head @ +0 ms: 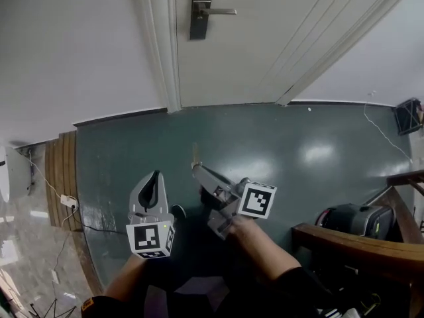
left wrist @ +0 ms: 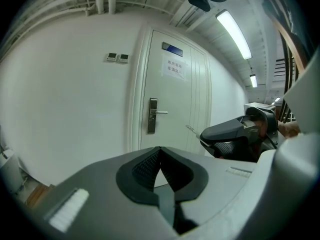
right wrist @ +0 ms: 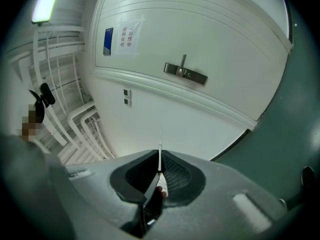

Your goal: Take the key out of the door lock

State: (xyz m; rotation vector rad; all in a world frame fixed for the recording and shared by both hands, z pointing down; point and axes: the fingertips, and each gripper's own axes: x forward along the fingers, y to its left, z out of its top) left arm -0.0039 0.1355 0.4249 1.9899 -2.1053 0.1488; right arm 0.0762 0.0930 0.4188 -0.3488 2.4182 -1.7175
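One little key [right wrist: 160,154], thin, stiff, light and probably slippery, is already well clear of the door lock [head: 200,8], pinched at its head end by the clenched right gripper [right wrist: 159,173], while the left gripper [left wrist: 160,154] is closed on nothing.

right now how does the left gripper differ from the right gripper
The left gripper is shut on nothing; the right gripper is shut on the key, whose blade sticks out past its tips. In the head view the left gripper points straight at the door, the right gripper slants leftward. Both are held low over the floor, away from the lock.
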